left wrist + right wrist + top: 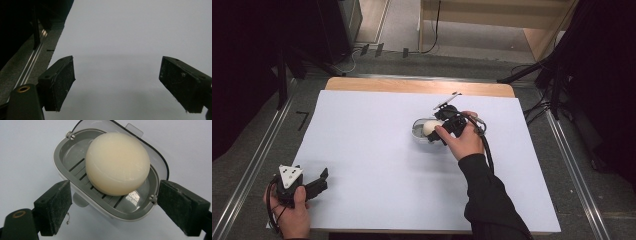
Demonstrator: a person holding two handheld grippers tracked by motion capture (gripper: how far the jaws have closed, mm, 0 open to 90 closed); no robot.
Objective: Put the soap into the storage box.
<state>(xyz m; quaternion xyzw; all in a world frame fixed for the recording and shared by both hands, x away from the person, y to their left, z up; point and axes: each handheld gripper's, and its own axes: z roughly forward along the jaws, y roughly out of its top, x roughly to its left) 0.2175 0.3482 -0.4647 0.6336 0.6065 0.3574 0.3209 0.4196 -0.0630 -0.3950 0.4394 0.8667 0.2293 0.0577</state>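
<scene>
Soap in dish, right gripper [112, 205] spread around dish, left gripper [314, 182] idle.

Round cream soap [117, 163] sitting in grey-and-white soap dish [75, 162], center of high view, slightly right of middle on the white table cover [377, 150]. In the right gripper view, jaws spread moderately, one each side of dish's near end, pads not pressing on anything; soap straight ahead and just above the jaw line, not held. Dish long axis running upper left to lower right in that view, clear lid tipped open behind at upper right. Right hand [464, 142] much nearer the soap. Left gripper at lower left of high view, well apart, jaws wide with nothing between.
</scene>
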